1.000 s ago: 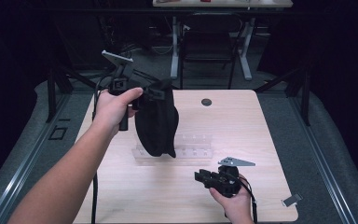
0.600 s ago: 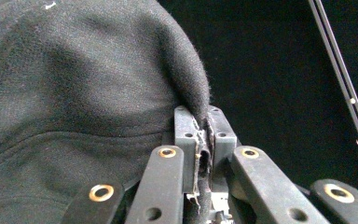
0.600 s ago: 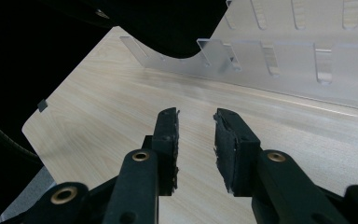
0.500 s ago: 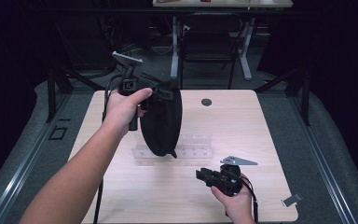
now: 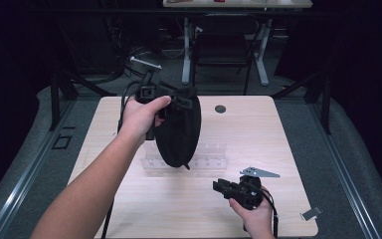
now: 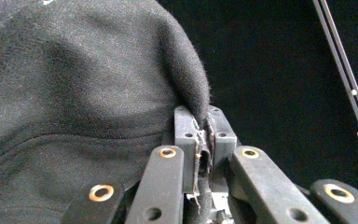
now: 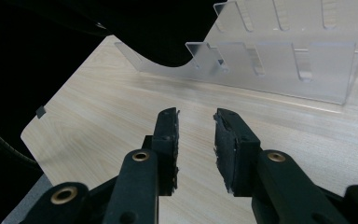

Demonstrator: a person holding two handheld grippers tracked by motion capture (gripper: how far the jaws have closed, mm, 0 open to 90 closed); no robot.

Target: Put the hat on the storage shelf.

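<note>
Cloth, a black woollen hat-like piece (image 5: 179, 132), hangs above the clear acrylic slotted rack (image 5: 214, 158), pinched at its edge by the left gripper (image 6: 204, 140). It has drifted slightly rightward, probably toward placement. The right gripper (image 7: 196, 140) rests nearby on the pale wooden table (image 5: 288, 144), jaws apart and empty.

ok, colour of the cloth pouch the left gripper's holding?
Black, plain woven fabric, no pattern. The left gripper view shows it best, pinched between the jaws.
</note>
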